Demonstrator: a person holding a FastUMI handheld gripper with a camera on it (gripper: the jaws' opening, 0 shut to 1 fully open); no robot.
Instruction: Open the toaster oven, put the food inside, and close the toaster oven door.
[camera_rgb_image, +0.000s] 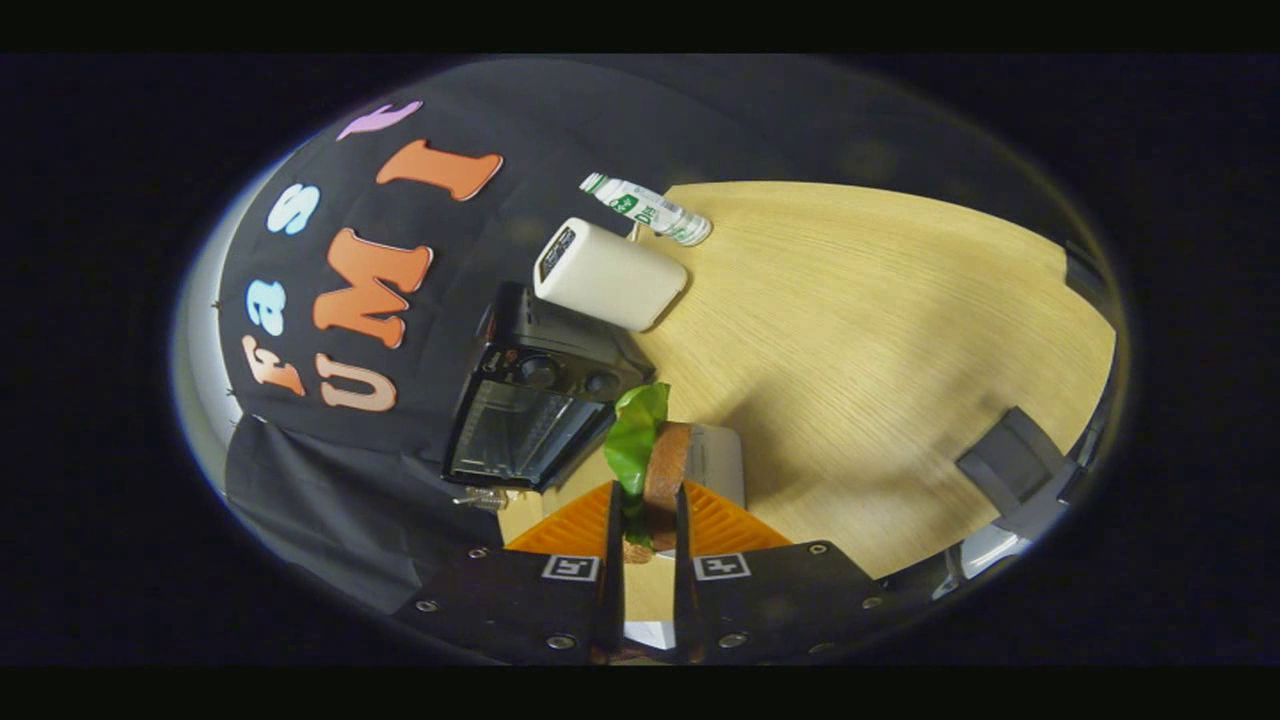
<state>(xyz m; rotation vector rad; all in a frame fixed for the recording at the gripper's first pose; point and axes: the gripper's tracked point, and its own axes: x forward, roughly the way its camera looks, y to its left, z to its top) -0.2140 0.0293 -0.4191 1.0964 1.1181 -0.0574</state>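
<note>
My gripper (648, 520) is shut on a sandwich (664, 470), a brown bread slice held on edge with green lettuce (634, 430) sticking out beside it. Both fingers press its sides. Beyond and to the left of the fingers stands the black toaster oven (540, 390) on the wooden table (880, 340). Its glass door (510, 435) faces me and looks shut, with two knobs beside it. The whole scene appears rolled sideways.
A white boxy appliance (608, 275) sits just past the oven, and a small white bottle with a green label (648, 208) lies beyond that. A pale plate or tray (722, 462) lies under the sandwich. Grey clamps (1010, 465) grip the table's edge on the right.
</note>
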